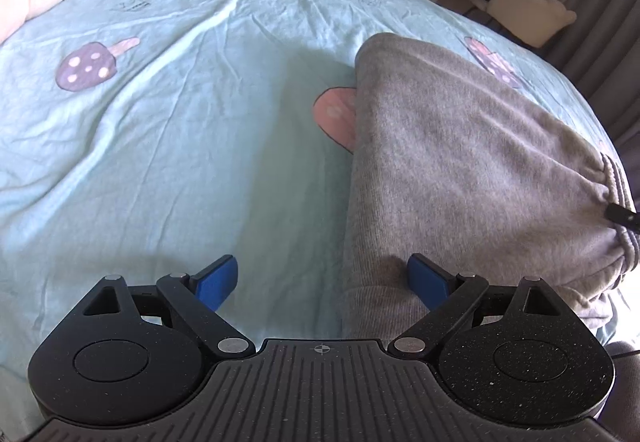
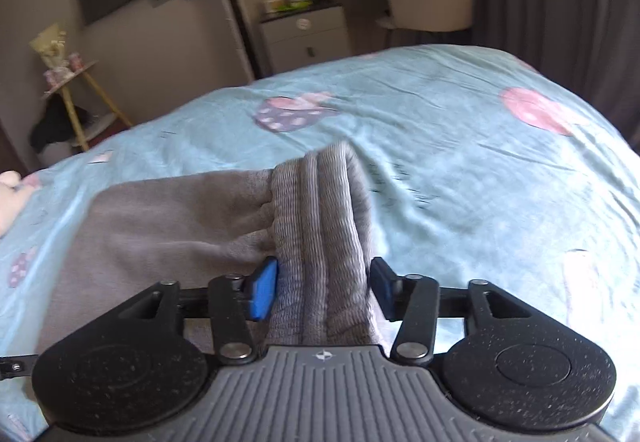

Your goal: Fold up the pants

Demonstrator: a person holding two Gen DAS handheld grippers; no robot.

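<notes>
Left wrist view is showing me my left gripper (image 1: 323, 282) hovering with its blue fingers (image 1: 218, 282) spread wide and gripping nothing; the left one is sitting over the teal bedsheet (image 1: 160, 146), the right one over the near edge of the grey sweatpants (image 1: 452, 170). Those pants are lying folded on the bed, to the right of my left gripper, with a gathered ribbed cuff (image 1: 616, 198) bunching at the far right. On the right wrist view, my right gripper (image 2: 323, 290) is straddling the ribbed waistband (image 2: 320, 226), which is standing up between the fingers (image 2: 264, 290); the band is filling the gap, though I am seeing slivers of space at the pads, so the hold is looking released rather than clenched. A purple mushroom print (image 1: 86, 66) is showing on the sheet at left.
</notes>
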